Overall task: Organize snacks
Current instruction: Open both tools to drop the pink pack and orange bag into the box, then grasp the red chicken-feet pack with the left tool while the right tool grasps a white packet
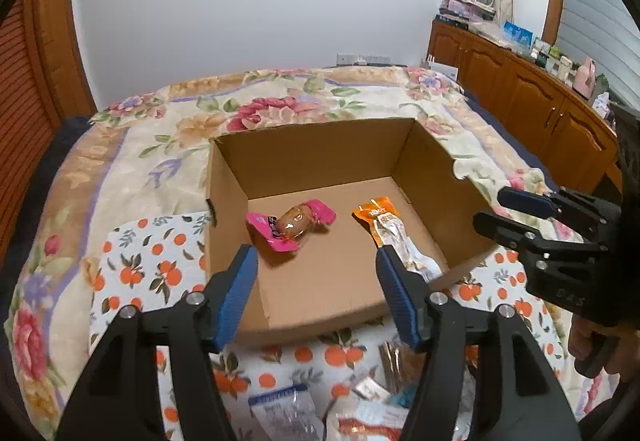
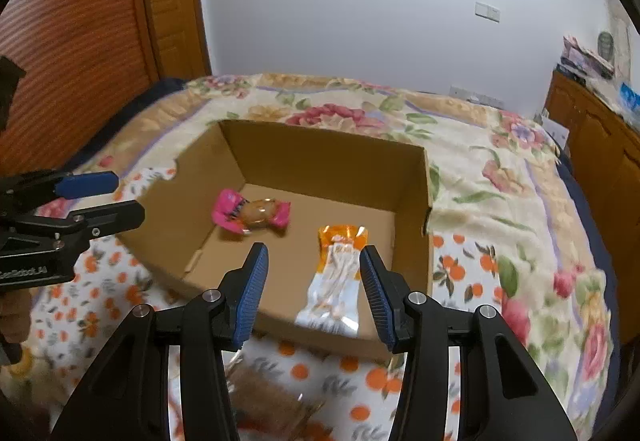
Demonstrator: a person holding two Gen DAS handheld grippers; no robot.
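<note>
Hovering spread, empty: left claw [image 1: 316, 261], right claw [image 2: 314, 261]; loose packets [image 1: 320, 413] crowd cloth [image 1: 148, 265] before box [image 1: 320, 157].

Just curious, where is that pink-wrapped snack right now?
The pink-wrapped snack lies inside the cardboard box, toward its left side, beside the orange packet.

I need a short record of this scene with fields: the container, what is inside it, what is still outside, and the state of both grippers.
container: open brown cardboard box on a bed with a floral blanket
inside: pink-wrapped round snack; long orange and clear snack packet, lying apart on the box floor
outside: several snack packets on the orange-print cloth, nearer than the box
left gripper: open, nothing between the jaws
right gripper: open, nothing held
</note>
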